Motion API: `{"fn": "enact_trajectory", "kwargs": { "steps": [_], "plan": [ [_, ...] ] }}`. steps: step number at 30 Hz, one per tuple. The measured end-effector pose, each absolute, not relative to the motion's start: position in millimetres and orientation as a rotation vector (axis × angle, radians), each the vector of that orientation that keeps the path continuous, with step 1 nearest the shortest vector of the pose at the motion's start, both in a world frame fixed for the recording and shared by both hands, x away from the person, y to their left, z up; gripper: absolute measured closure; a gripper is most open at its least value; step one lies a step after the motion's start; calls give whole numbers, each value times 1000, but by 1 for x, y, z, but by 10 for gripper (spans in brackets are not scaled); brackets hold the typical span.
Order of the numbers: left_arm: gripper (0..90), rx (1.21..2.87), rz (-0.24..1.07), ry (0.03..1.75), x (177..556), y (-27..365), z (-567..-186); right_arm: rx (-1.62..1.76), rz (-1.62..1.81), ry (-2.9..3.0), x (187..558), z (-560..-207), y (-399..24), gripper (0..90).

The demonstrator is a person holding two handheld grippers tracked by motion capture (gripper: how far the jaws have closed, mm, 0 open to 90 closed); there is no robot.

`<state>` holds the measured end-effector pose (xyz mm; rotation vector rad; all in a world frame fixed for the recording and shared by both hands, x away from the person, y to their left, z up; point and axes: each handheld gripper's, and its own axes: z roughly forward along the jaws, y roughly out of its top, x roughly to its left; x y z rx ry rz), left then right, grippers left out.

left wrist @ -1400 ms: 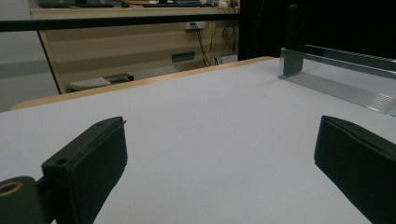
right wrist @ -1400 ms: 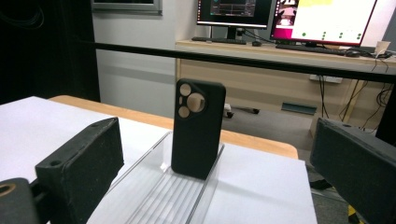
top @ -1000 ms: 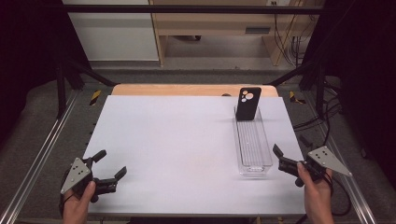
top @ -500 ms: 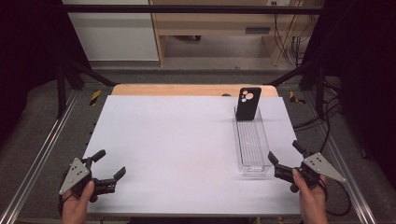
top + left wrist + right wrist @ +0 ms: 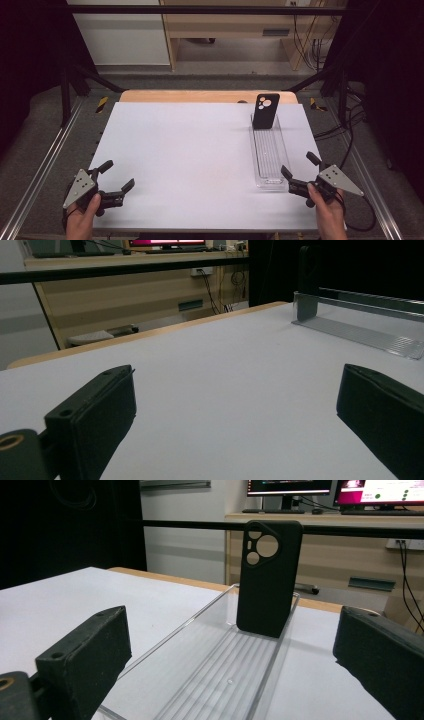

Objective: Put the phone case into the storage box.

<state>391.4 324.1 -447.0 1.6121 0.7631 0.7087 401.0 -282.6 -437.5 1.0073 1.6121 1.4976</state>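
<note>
The phone case (image 5: 264, 111) leans upright in the clear tray (image 5: 270, 181) by the counter's (image 5: 190, 150) right edge so the right gripper (image 5: 299, 173), jaws apart, can reach it; the left gripper (image 5: 117, 176) waits apart too.

Phone case (image 5: 309, 270) top (left gripper view) is cut off by the frame edge.

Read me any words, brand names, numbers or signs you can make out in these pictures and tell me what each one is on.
None can be read.
Monitor screens behind the table: coloured content, too small and blurred to read.
Black phone case standing in the clear tray: camera cut-outs, no print visible.
White table: no markings visible.
</note>
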Motion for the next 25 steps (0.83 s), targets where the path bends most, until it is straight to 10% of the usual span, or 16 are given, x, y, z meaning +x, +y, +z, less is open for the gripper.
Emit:
{"fn": "enact_trajectory", "kwargs": {
  "steps": [25],
  "plan": [
    [28, 1621, 700, 742, 392, 322, -447, 983, 1535, 1653, 414, -440, -264, 23]
  ]
}}
